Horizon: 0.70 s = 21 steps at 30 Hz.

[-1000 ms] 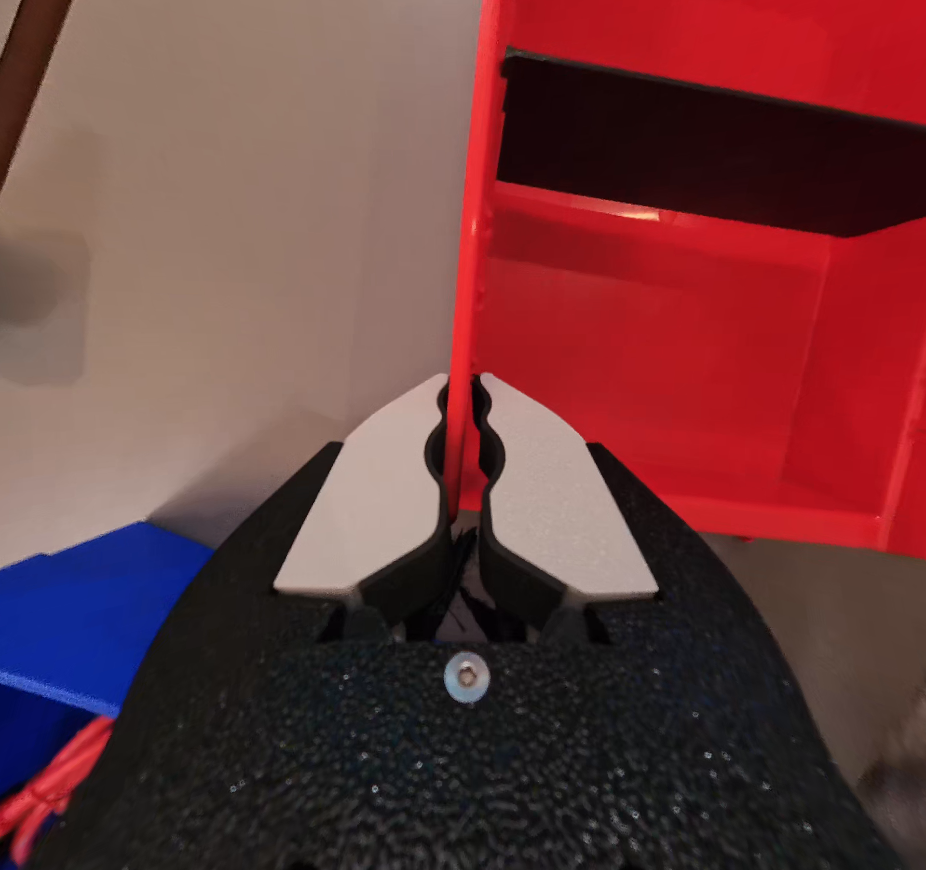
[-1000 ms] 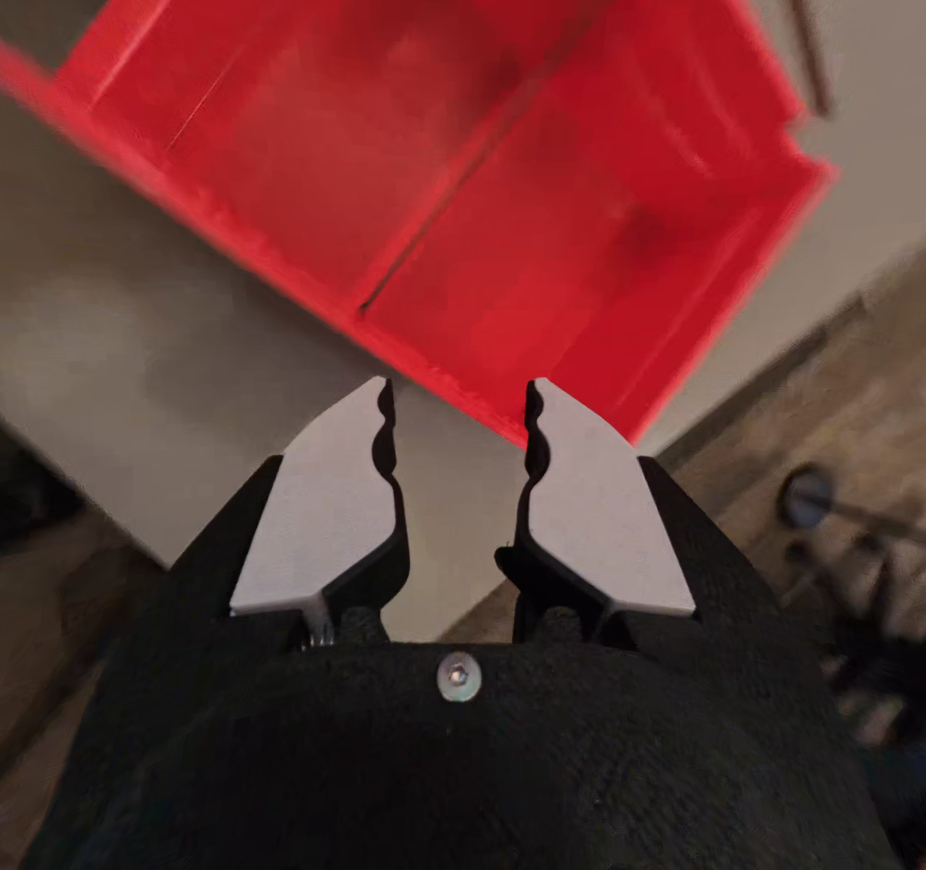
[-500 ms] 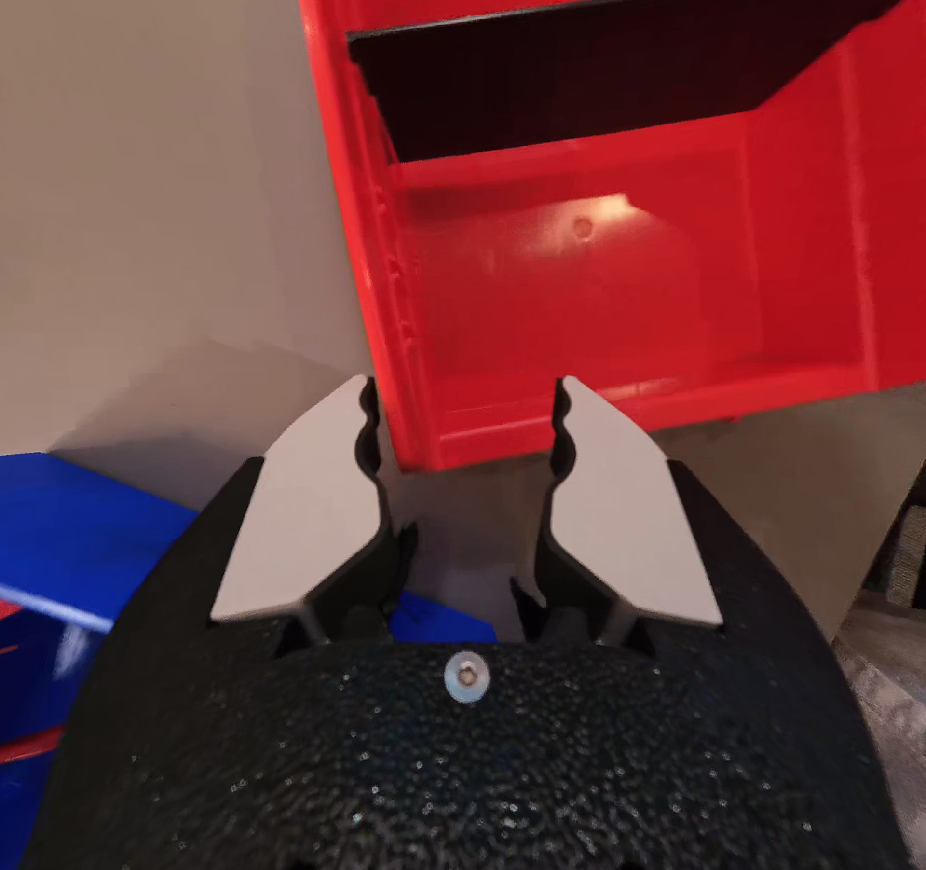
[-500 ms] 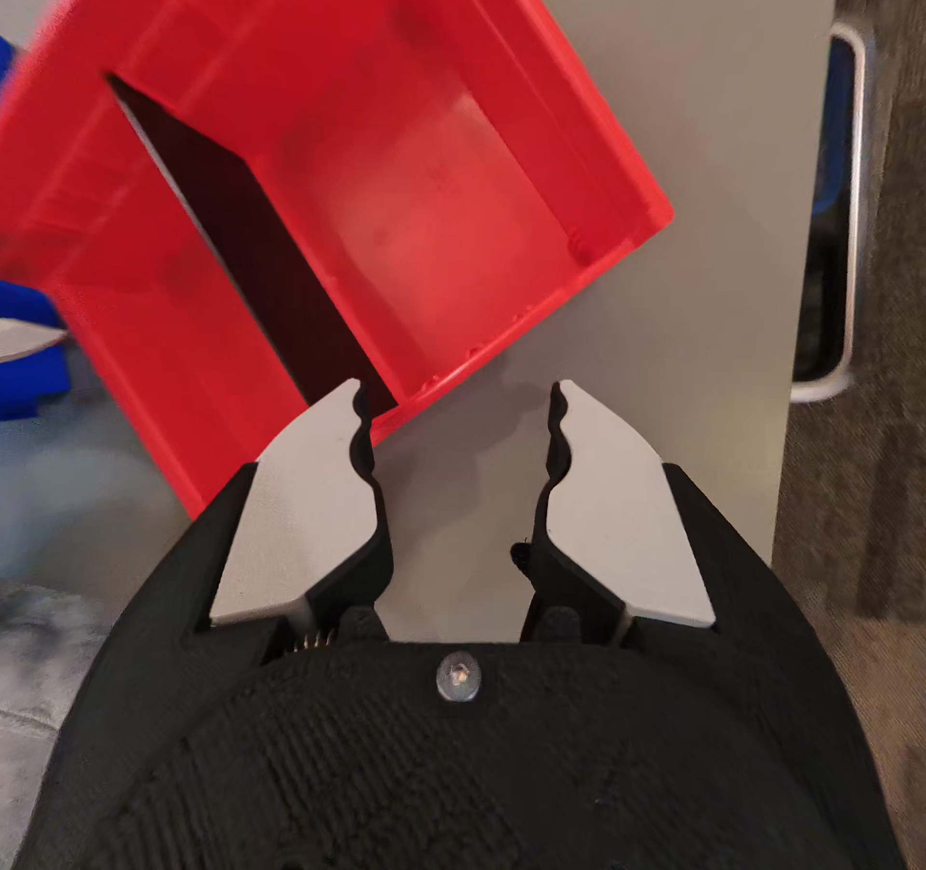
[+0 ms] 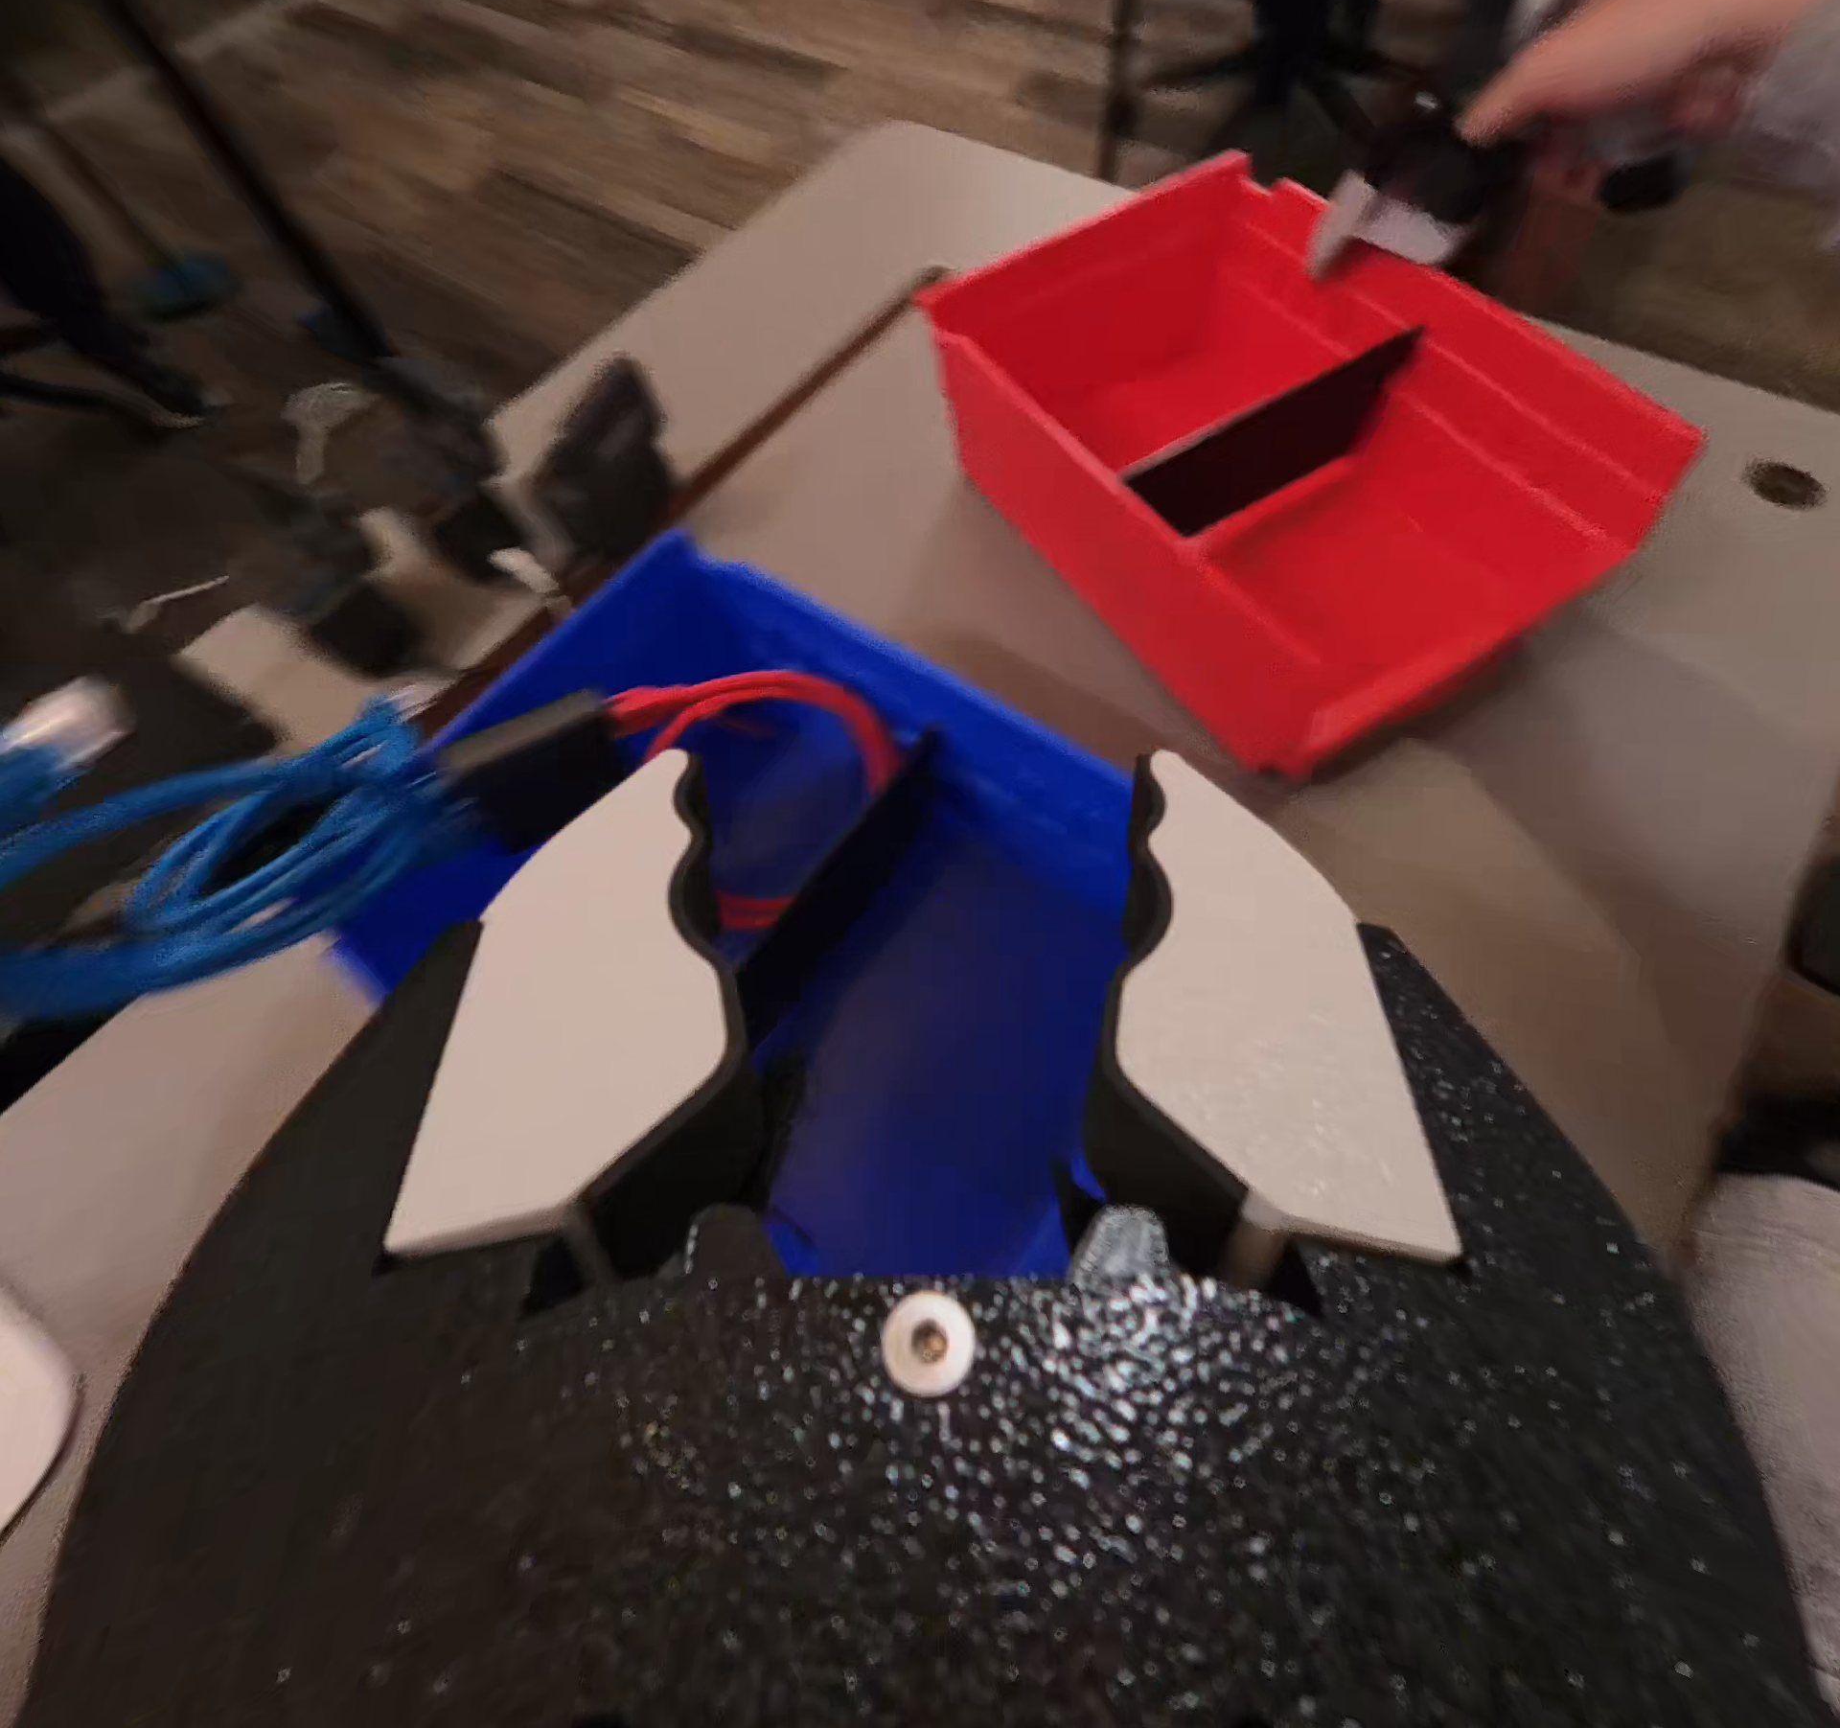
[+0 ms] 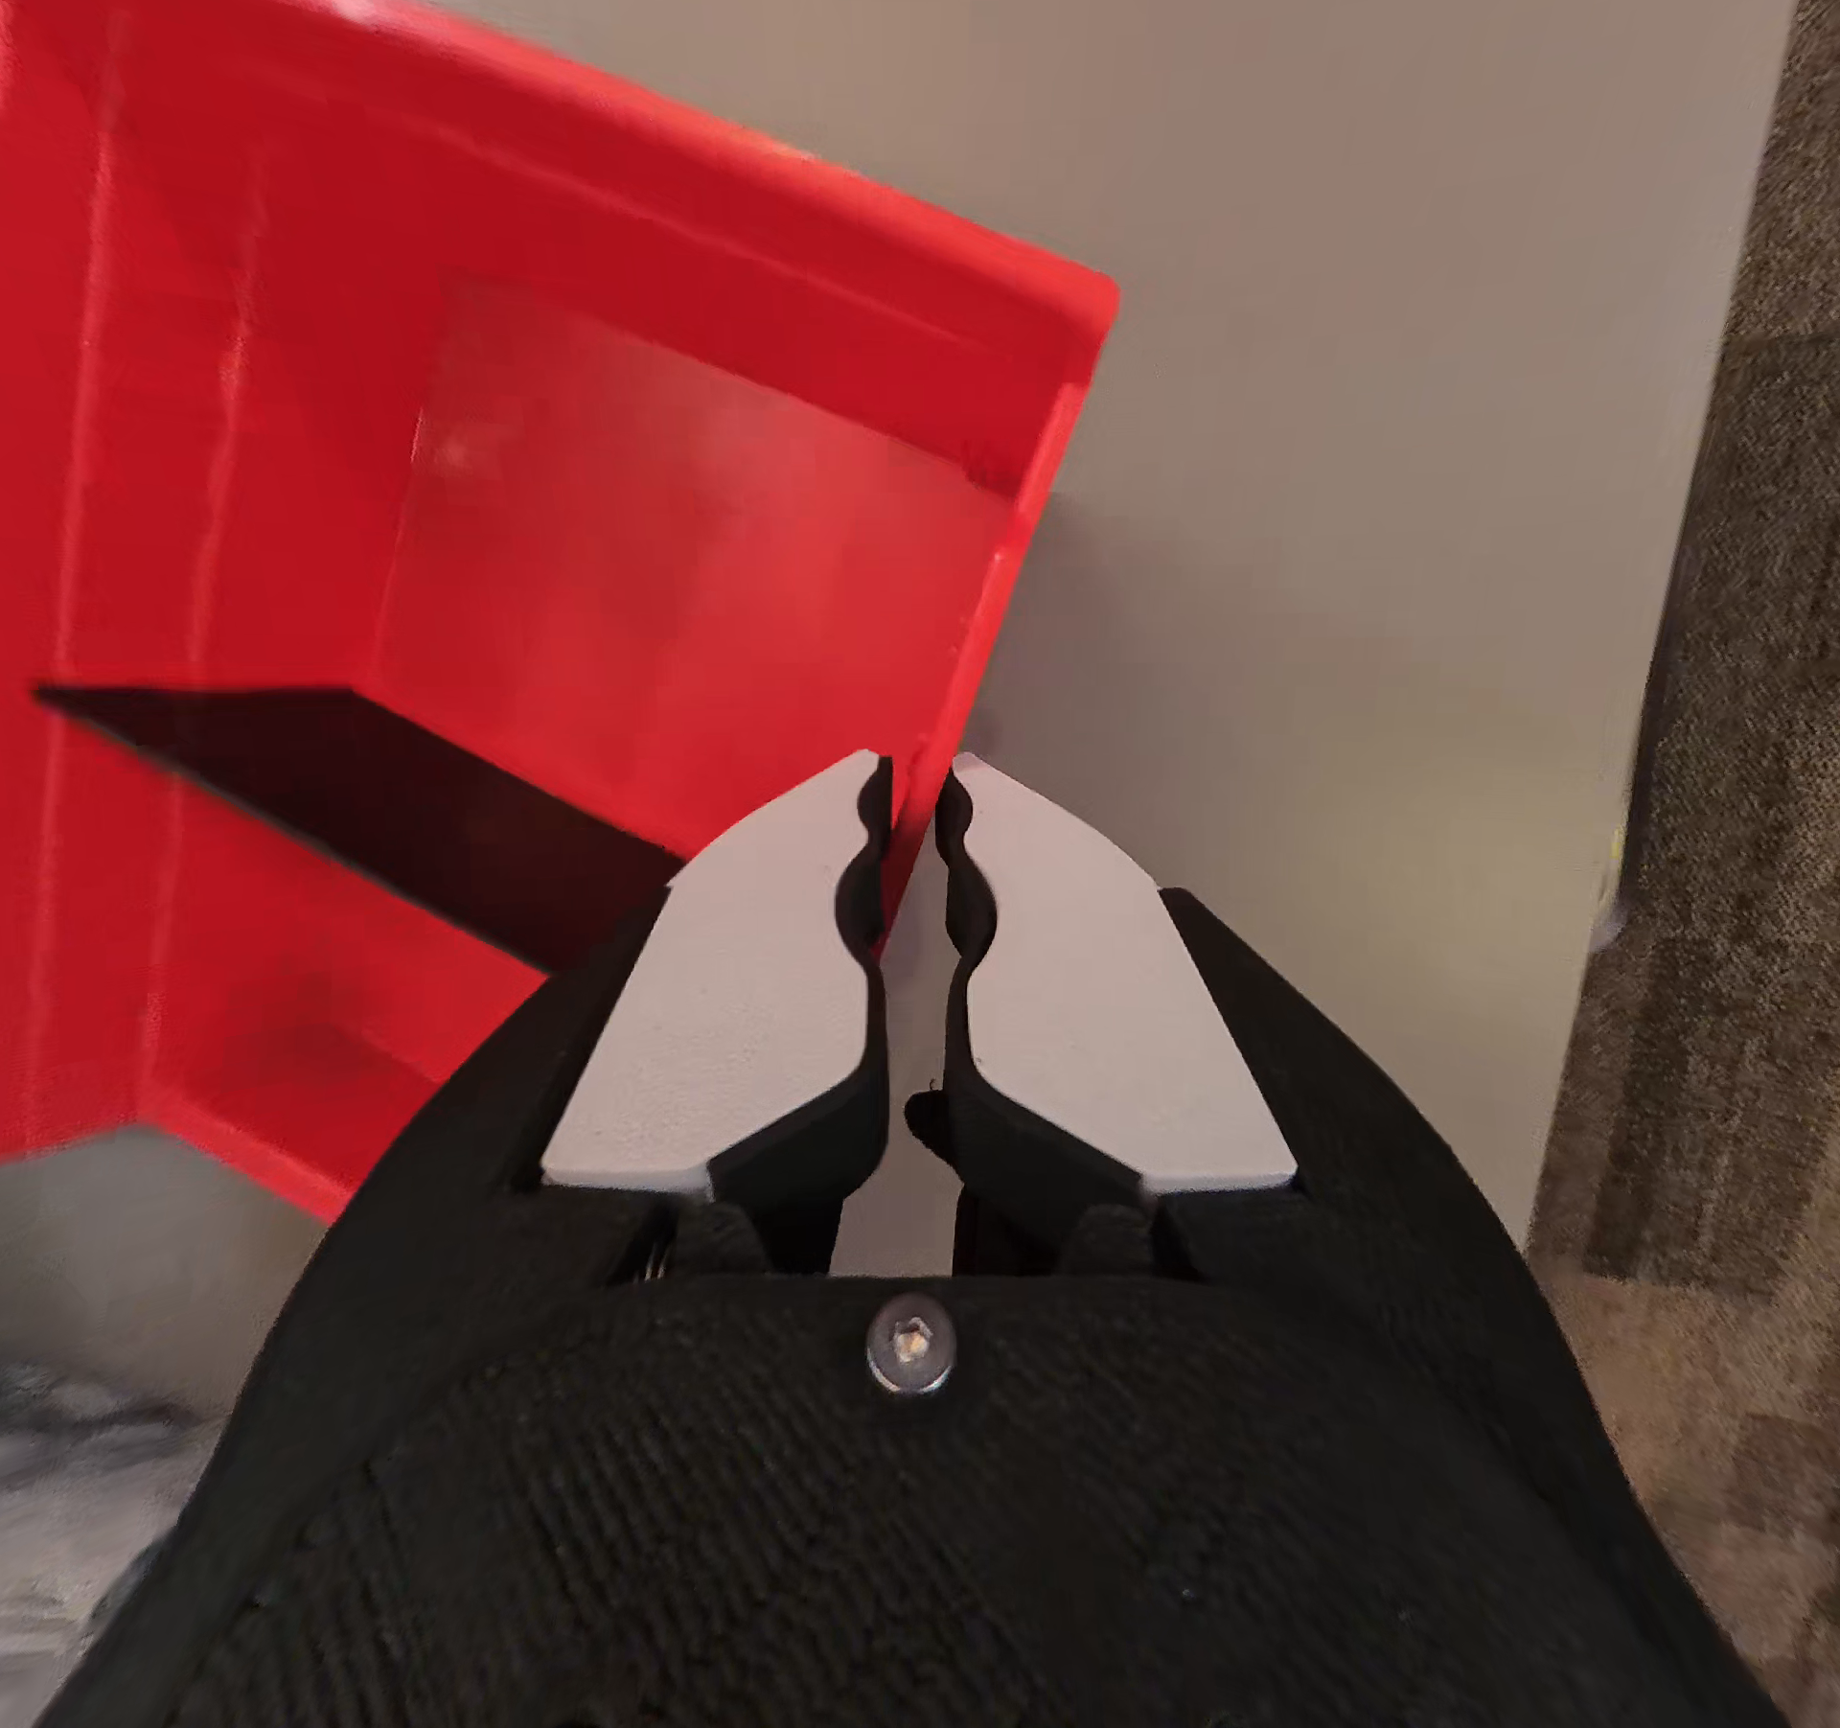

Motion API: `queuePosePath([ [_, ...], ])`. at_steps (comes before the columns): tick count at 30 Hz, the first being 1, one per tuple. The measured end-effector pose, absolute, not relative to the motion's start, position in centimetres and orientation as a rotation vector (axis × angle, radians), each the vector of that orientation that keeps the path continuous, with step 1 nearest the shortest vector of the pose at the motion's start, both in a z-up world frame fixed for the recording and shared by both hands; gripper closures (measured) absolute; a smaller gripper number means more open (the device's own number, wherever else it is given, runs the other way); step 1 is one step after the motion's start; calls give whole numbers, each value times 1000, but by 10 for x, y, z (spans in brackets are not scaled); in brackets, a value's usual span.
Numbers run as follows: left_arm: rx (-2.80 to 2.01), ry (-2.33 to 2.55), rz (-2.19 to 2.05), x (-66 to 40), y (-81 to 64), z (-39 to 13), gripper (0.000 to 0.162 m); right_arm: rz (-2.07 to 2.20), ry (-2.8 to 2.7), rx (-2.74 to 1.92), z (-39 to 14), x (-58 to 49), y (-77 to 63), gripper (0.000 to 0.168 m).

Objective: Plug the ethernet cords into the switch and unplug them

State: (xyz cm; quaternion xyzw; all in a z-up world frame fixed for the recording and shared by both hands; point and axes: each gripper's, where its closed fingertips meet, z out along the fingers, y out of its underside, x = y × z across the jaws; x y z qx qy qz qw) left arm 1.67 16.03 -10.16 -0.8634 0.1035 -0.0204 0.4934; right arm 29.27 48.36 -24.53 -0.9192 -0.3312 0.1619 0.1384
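Red bin (image 6: 498, 505), 1 black divider (image 6: 378, 784); right gripper (image 6: 911, 774) clamps its wall.

A beige table (image 5: 1444, 884) stands on a dark wood-plank floor (image 5: 498, 137), with grey-brown carpet (image 6: 1732, 784) along its far edge.

We see a red bin (image 6: 558, 306) of smooth, faintly glossy plastic and a blue bin (image 5: 1006, 784) of the same. The table (image 5: 1494, 834) looks matt beige; the floor (image 5: 478, 87) looks like wood planks.
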Motion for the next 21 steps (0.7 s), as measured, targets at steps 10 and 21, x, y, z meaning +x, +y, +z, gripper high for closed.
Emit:
queuePosePath([
  [10, -2110, -180, -15, -108, 103, -152, 65, 182, -1111, -2083, -176, 202, 544, 148],
  [21, -2093, -268, -167, -142, 138, -178, 80, 912, -1590, -1806, -170, 40, 262, 116],
])
